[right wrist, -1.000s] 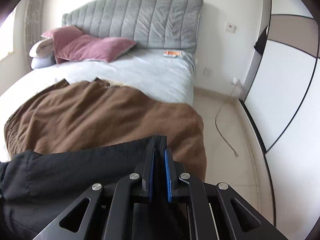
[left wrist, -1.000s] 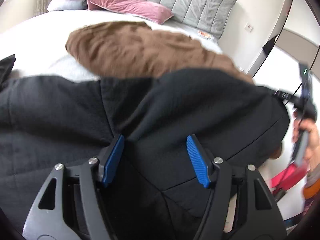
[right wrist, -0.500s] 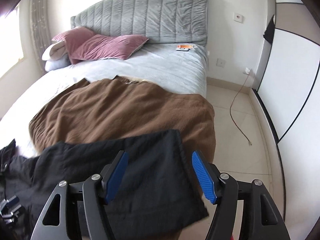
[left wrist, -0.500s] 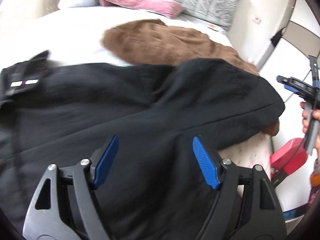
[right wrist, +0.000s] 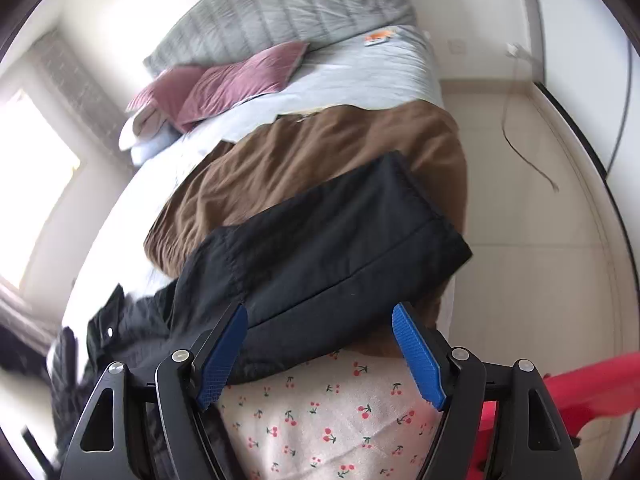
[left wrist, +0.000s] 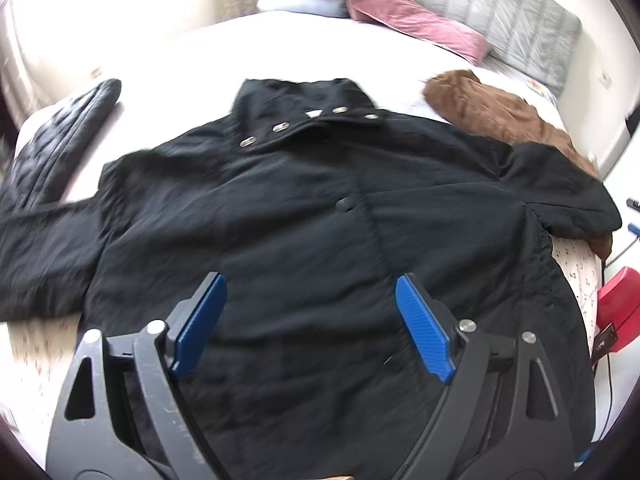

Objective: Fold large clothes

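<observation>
A large black jacket (left wrist: pixel 312 208) lies spread flat on the bed, collar with metal snaps at the far side, sleeves out to both sides. My left gripper (left wrist: pixel 308 316) is open and empty above the jacket's lower body. In the right wrist view the jacket's right sleeve (right wrist: pixel 340 236) lies across a brown garment (right wrist: pixel 320 160) at the bed's edge. My right gripper (right wrist: pixel 320 344) is open and empty just above the sleeve's near edge.
The brown garment (left wrist: pixel 500 120) lies beyond the jacket's right shoulder. A quilted black garment (left wrist: pixel 60 140) lies at the left. Pink pillows (right wrist: pixel 228 84) and a grey headboard (right wrist: pixel 288 8) are at the bed's head. A cherry-print sheet (right wrist: pixel 332 420), a red object (right wrist: pixel 580 388) and floor cable (right wrist: pixel 520 148) are on the right.
My right gripper opened and let go of the black sleeve, which now lies on the brown garment. My left gripper pulled back and swung left, bringing the whole jacket and collar into view.
</observation>
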The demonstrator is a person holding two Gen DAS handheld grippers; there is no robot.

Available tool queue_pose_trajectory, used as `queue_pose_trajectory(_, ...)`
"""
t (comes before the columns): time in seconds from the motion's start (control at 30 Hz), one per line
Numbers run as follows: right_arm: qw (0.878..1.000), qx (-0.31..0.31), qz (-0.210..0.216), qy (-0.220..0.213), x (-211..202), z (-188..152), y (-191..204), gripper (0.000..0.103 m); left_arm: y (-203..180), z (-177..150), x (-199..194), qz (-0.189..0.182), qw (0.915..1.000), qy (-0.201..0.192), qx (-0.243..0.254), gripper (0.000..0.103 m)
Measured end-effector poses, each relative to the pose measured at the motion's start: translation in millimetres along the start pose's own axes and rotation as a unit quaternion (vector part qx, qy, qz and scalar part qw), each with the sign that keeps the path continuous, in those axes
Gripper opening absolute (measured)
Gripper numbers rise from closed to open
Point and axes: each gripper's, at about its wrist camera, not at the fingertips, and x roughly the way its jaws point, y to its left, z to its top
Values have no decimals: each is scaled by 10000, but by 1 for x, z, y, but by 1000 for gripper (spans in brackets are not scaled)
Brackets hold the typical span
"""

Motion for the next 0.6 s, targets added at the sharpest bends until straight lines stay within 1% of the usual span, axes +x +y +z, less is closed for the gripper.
queue_pose_trajectory(0.13, 9989, 475, -9, -46, 24, -3, -17, 76, 32, -22, 1, -33, 9991, 9, -426, 88)
queue_pose_trajectory(0.23, 9974, 698, -161, 0, 51, -7, -23, 75, 48, -37, 11, -15, 9976, 129, -682, 88)
queue_pose_trajectory(0.3, 9968, 715, -334, -162, 63, -9, -21, 72, 54, -44, 18, 24, 9971, 243, -722, 88)
queue_pose_trajectory(0.33, 9965, 680, -418, -260, 65, -8, -20, 64, 56, -45, 19, 26, 9970, 270, -722, 88)
queue_pose_trajectory(0.37, 9960, 645, -508, -365, 66, -7, -17, 46, 58, -48, 21, 29, 9970, 294, -718, 88)
queue_pose_trajectory(0.4, 9956, 637, -520, -447, 66, -5, -15, 21, 59, -49, 22, 21, 9970, 306, -711, 88)
queue_pose_trajectory(0.43, 9955, 660, -470, -490, 62, -4, -13, 14, 59, -50, 23, 3, 9970, 310, -702, 88)
queue_pose_trajectory(0.47, 9949, 680, -401, -631, 55, -2, -9, 11, 59, -50, 22, -34, 9972, 303, -686, 88)
queue_pose_trajectory(0.53, 9939, 447, -290, -966, 36, 2, 12, 9, 59, -47, 18, -149, 9975, 232, -653, 88)
queue_pose_trajectory(0.6, 9904, -97, -193, -1369, 8, 7, 49, 8, 58, -43, 12, -249, 9977, 128, -617, 88)
